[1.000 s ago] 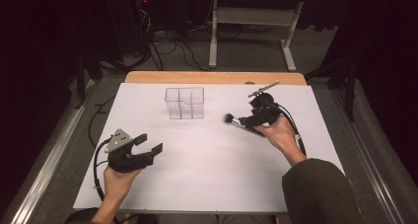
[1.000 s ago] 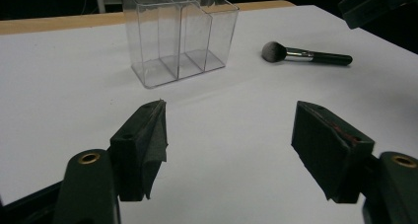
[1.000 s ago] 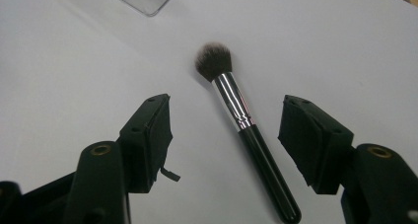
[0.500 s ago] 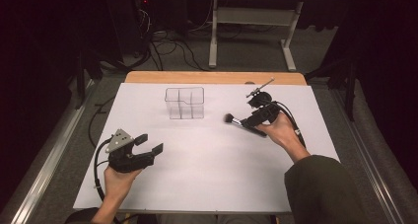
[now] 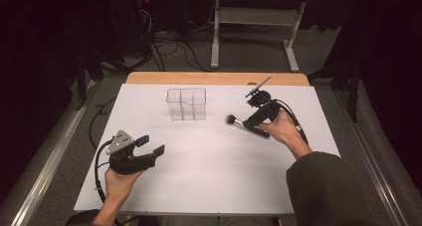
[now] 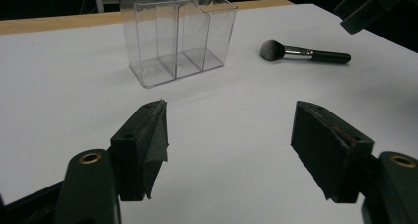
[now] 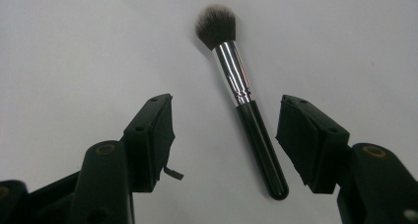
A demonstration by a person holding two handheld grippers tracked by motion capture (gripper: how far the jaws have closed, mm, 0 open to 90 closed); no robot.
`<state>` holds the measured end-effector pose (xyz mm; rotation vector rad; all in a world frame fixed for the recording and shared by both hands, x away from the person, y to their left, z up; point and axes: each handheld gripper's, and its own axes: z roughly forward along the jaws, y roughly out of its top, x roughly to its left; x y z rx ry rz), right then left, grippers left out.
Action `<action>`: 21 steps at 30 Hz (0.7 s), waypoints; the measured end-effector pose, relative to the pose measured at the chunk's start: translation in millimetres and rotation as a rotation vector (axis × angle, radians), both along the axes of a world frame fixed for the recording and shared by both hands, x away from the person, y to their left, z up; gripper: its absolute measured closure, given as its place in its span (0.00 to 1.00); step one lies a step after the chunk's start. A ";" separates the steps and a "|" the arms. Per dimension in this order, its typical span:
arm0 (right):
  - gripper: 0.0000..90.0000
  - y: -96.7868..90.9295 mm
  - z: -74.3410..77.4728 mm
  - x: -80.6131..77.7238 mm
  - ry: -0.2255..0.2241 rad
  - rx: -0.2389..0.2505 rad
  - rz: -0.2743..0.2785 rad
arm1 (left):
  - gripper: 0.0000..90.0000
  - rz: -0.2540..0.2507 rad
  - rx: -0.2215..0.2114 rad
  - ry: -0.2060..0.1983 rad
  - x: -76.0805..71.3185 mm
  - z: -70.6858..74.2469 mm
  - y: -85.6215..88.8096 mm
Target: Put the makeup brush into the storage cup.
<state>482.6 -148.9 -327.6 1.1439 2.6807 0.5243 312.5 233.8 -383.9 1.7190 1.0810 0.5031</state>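
A makeup brush (image 5: 231,119) with a dark fluffy head, silver ferrule and black handle lies flat on the white table, right of centre. My right gripper (image 5: 253,121) hovers over its handle, tilted down. In the right gripper view the jaws (image 7: 226,105) stand open on either side of the brush (image 7: 246,110), and the pads do not touch it. A clear plastic organiser (image 5: 186,104) with several compartments stands empty at the back centre. My left gripper (image 5: 151,145) rests open at the front left, holding nothing. The left gripper (image 6: 229,115) faces the organiser (image 6: 177,36) and the brush (image 6: 305,54).
The white sheet (image 5: 209,176) covers the table, with a wooden strip (image 5: 214,78) along its far edge. Cables and a metal table frame (image 5: 216,42) sit on the dark floor beyond. A person's sleeve (image 5: 328,191) comes in at the bottom right.
My right gripper has shifted slightly toward the brush handle. The brush, the organiser and my left gripper have stayed where they were.
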 end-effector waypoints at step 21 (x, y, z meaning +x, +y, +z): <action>0.48 4.0 -9.8 11.7 0.042 -0.057 0.015 | 0.34 -0.007 0.005 0.003 0.4 -0.4 -0.8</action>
